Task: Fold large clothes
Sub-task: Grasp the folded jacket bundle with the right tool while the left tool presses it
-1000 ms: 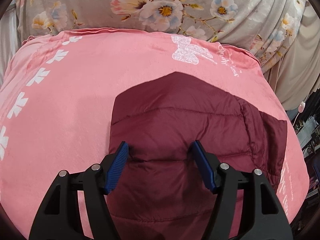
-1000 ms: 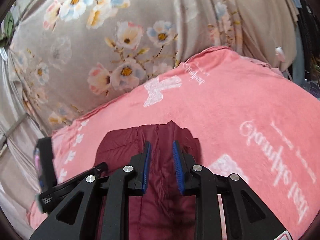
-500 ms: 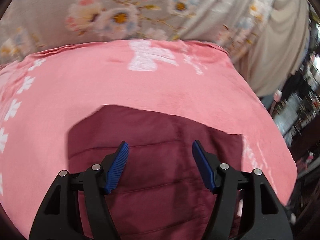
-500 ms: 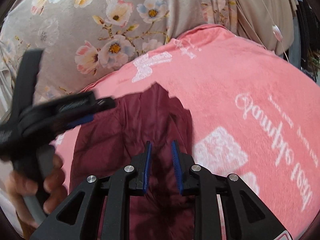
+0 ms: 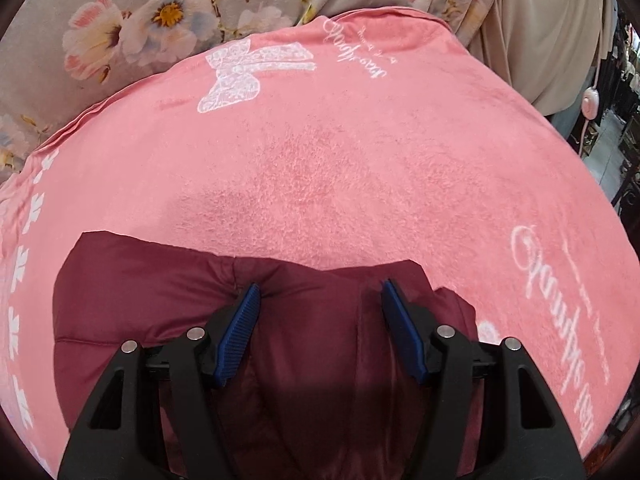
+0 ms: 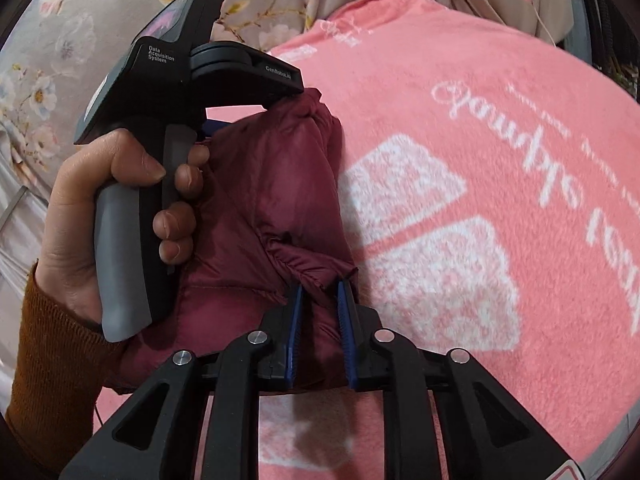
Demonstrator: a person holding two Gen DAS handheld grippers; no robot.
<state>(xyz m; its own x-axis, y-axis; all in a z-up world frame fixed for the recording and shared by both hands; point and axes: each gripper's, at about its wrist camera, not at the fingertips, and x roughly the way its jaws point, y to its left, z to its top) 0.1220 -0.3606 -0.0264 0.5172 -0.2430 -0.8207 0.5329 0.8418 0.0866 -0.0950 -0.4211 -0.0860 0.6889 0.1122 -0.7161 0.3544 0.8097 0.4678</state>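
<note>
A maroon puffer jacket (image 5: pixel 160 320) lies folded on a pink blanket (image 5: pixel 340 160). My left gripper (image 5: pixel 320 296) points down onto the jacket's far edge. Its jaws stand wide and are closing, with a bulge of the fabric between the blue pads. In the right wrist view the jacket (image 6: pixel 272 184) is bunched up. My right gripper (image 6: pixel 318 292) is closing on a ridged seam at its near corner, and fabric fills the narrow gap between the pads. A hand (image 6: pixel 100 208) in a rust-brown sleeve holds the left gripper's handle at the jacket's left side.
Grey floral fabric (image 5: pixel 160 12) hangs behind the blanket, with a beige drape (image 5: pixel 552 40) at the right. A pink cord switch (image 5: pixel 590 100) dangles by the blanket's right edge. Dark clutter sits beyond that edge. White printed lettering (image 6: pixel 540 152) covers the blanket to the jacket's right.
My left gripper swept right across the jacket to its far edge and rolled. My right gripper sank onto the jacket's near corner and its jaws narrowed. The left hand came into the right view.
</note>
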